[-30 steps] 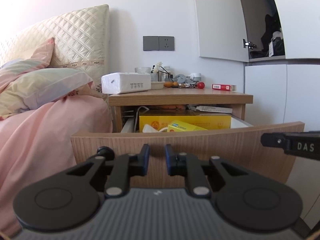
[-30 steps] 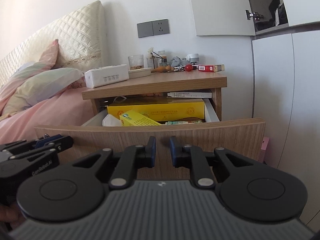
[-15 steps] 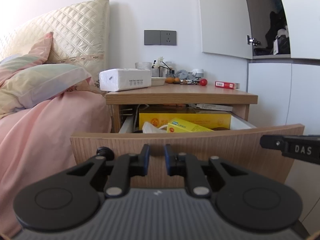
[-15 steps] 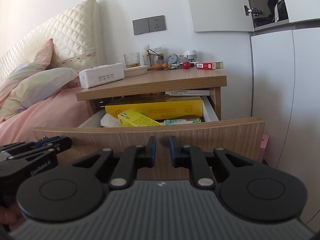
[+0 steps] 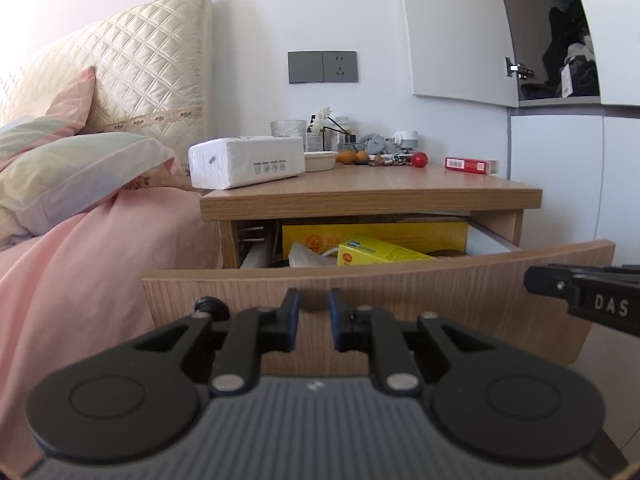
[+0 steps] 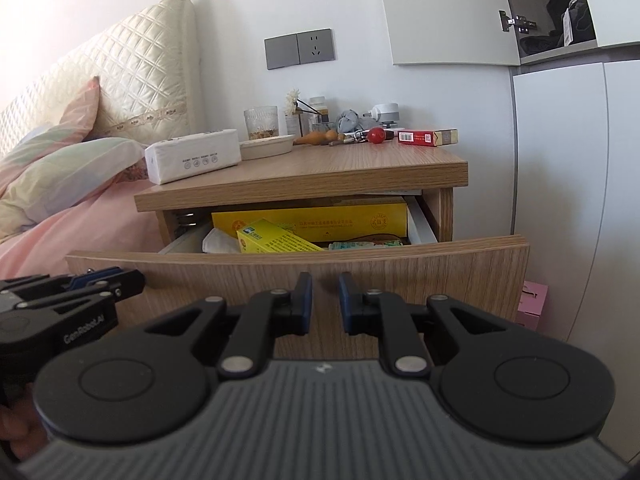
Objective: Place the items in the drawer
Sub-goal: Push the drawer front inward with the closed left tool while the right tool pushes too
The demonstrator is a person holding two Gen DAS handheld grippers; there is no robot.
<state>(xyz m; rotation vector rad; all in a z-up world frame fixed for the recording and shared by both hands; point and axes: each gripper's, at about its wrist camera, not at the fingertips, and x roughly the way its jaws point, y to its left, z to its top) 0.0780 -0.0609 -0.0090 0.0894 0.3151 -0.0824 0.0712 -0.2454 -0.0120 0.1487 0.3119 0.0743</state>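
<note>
Our left gripper (image 5: 313,318) and right gripper (image 6: 324,300), slightly parted and empty, face the open drawer (image 6: 440,268) at frame centre.

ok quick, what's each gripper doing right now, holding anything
Left gripper: narrow gap between the fingers, holding nothing, in front of the drawer.
Right gripper: same narrow gap, holding nothing, also facing the drawer front.

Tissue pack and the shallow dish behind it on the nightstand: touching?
Cannot tell. In the right wrist view the tissue pack overlaps the dish's near edge, hiding any gap; the left wrist view shows the same overlap.
</note>
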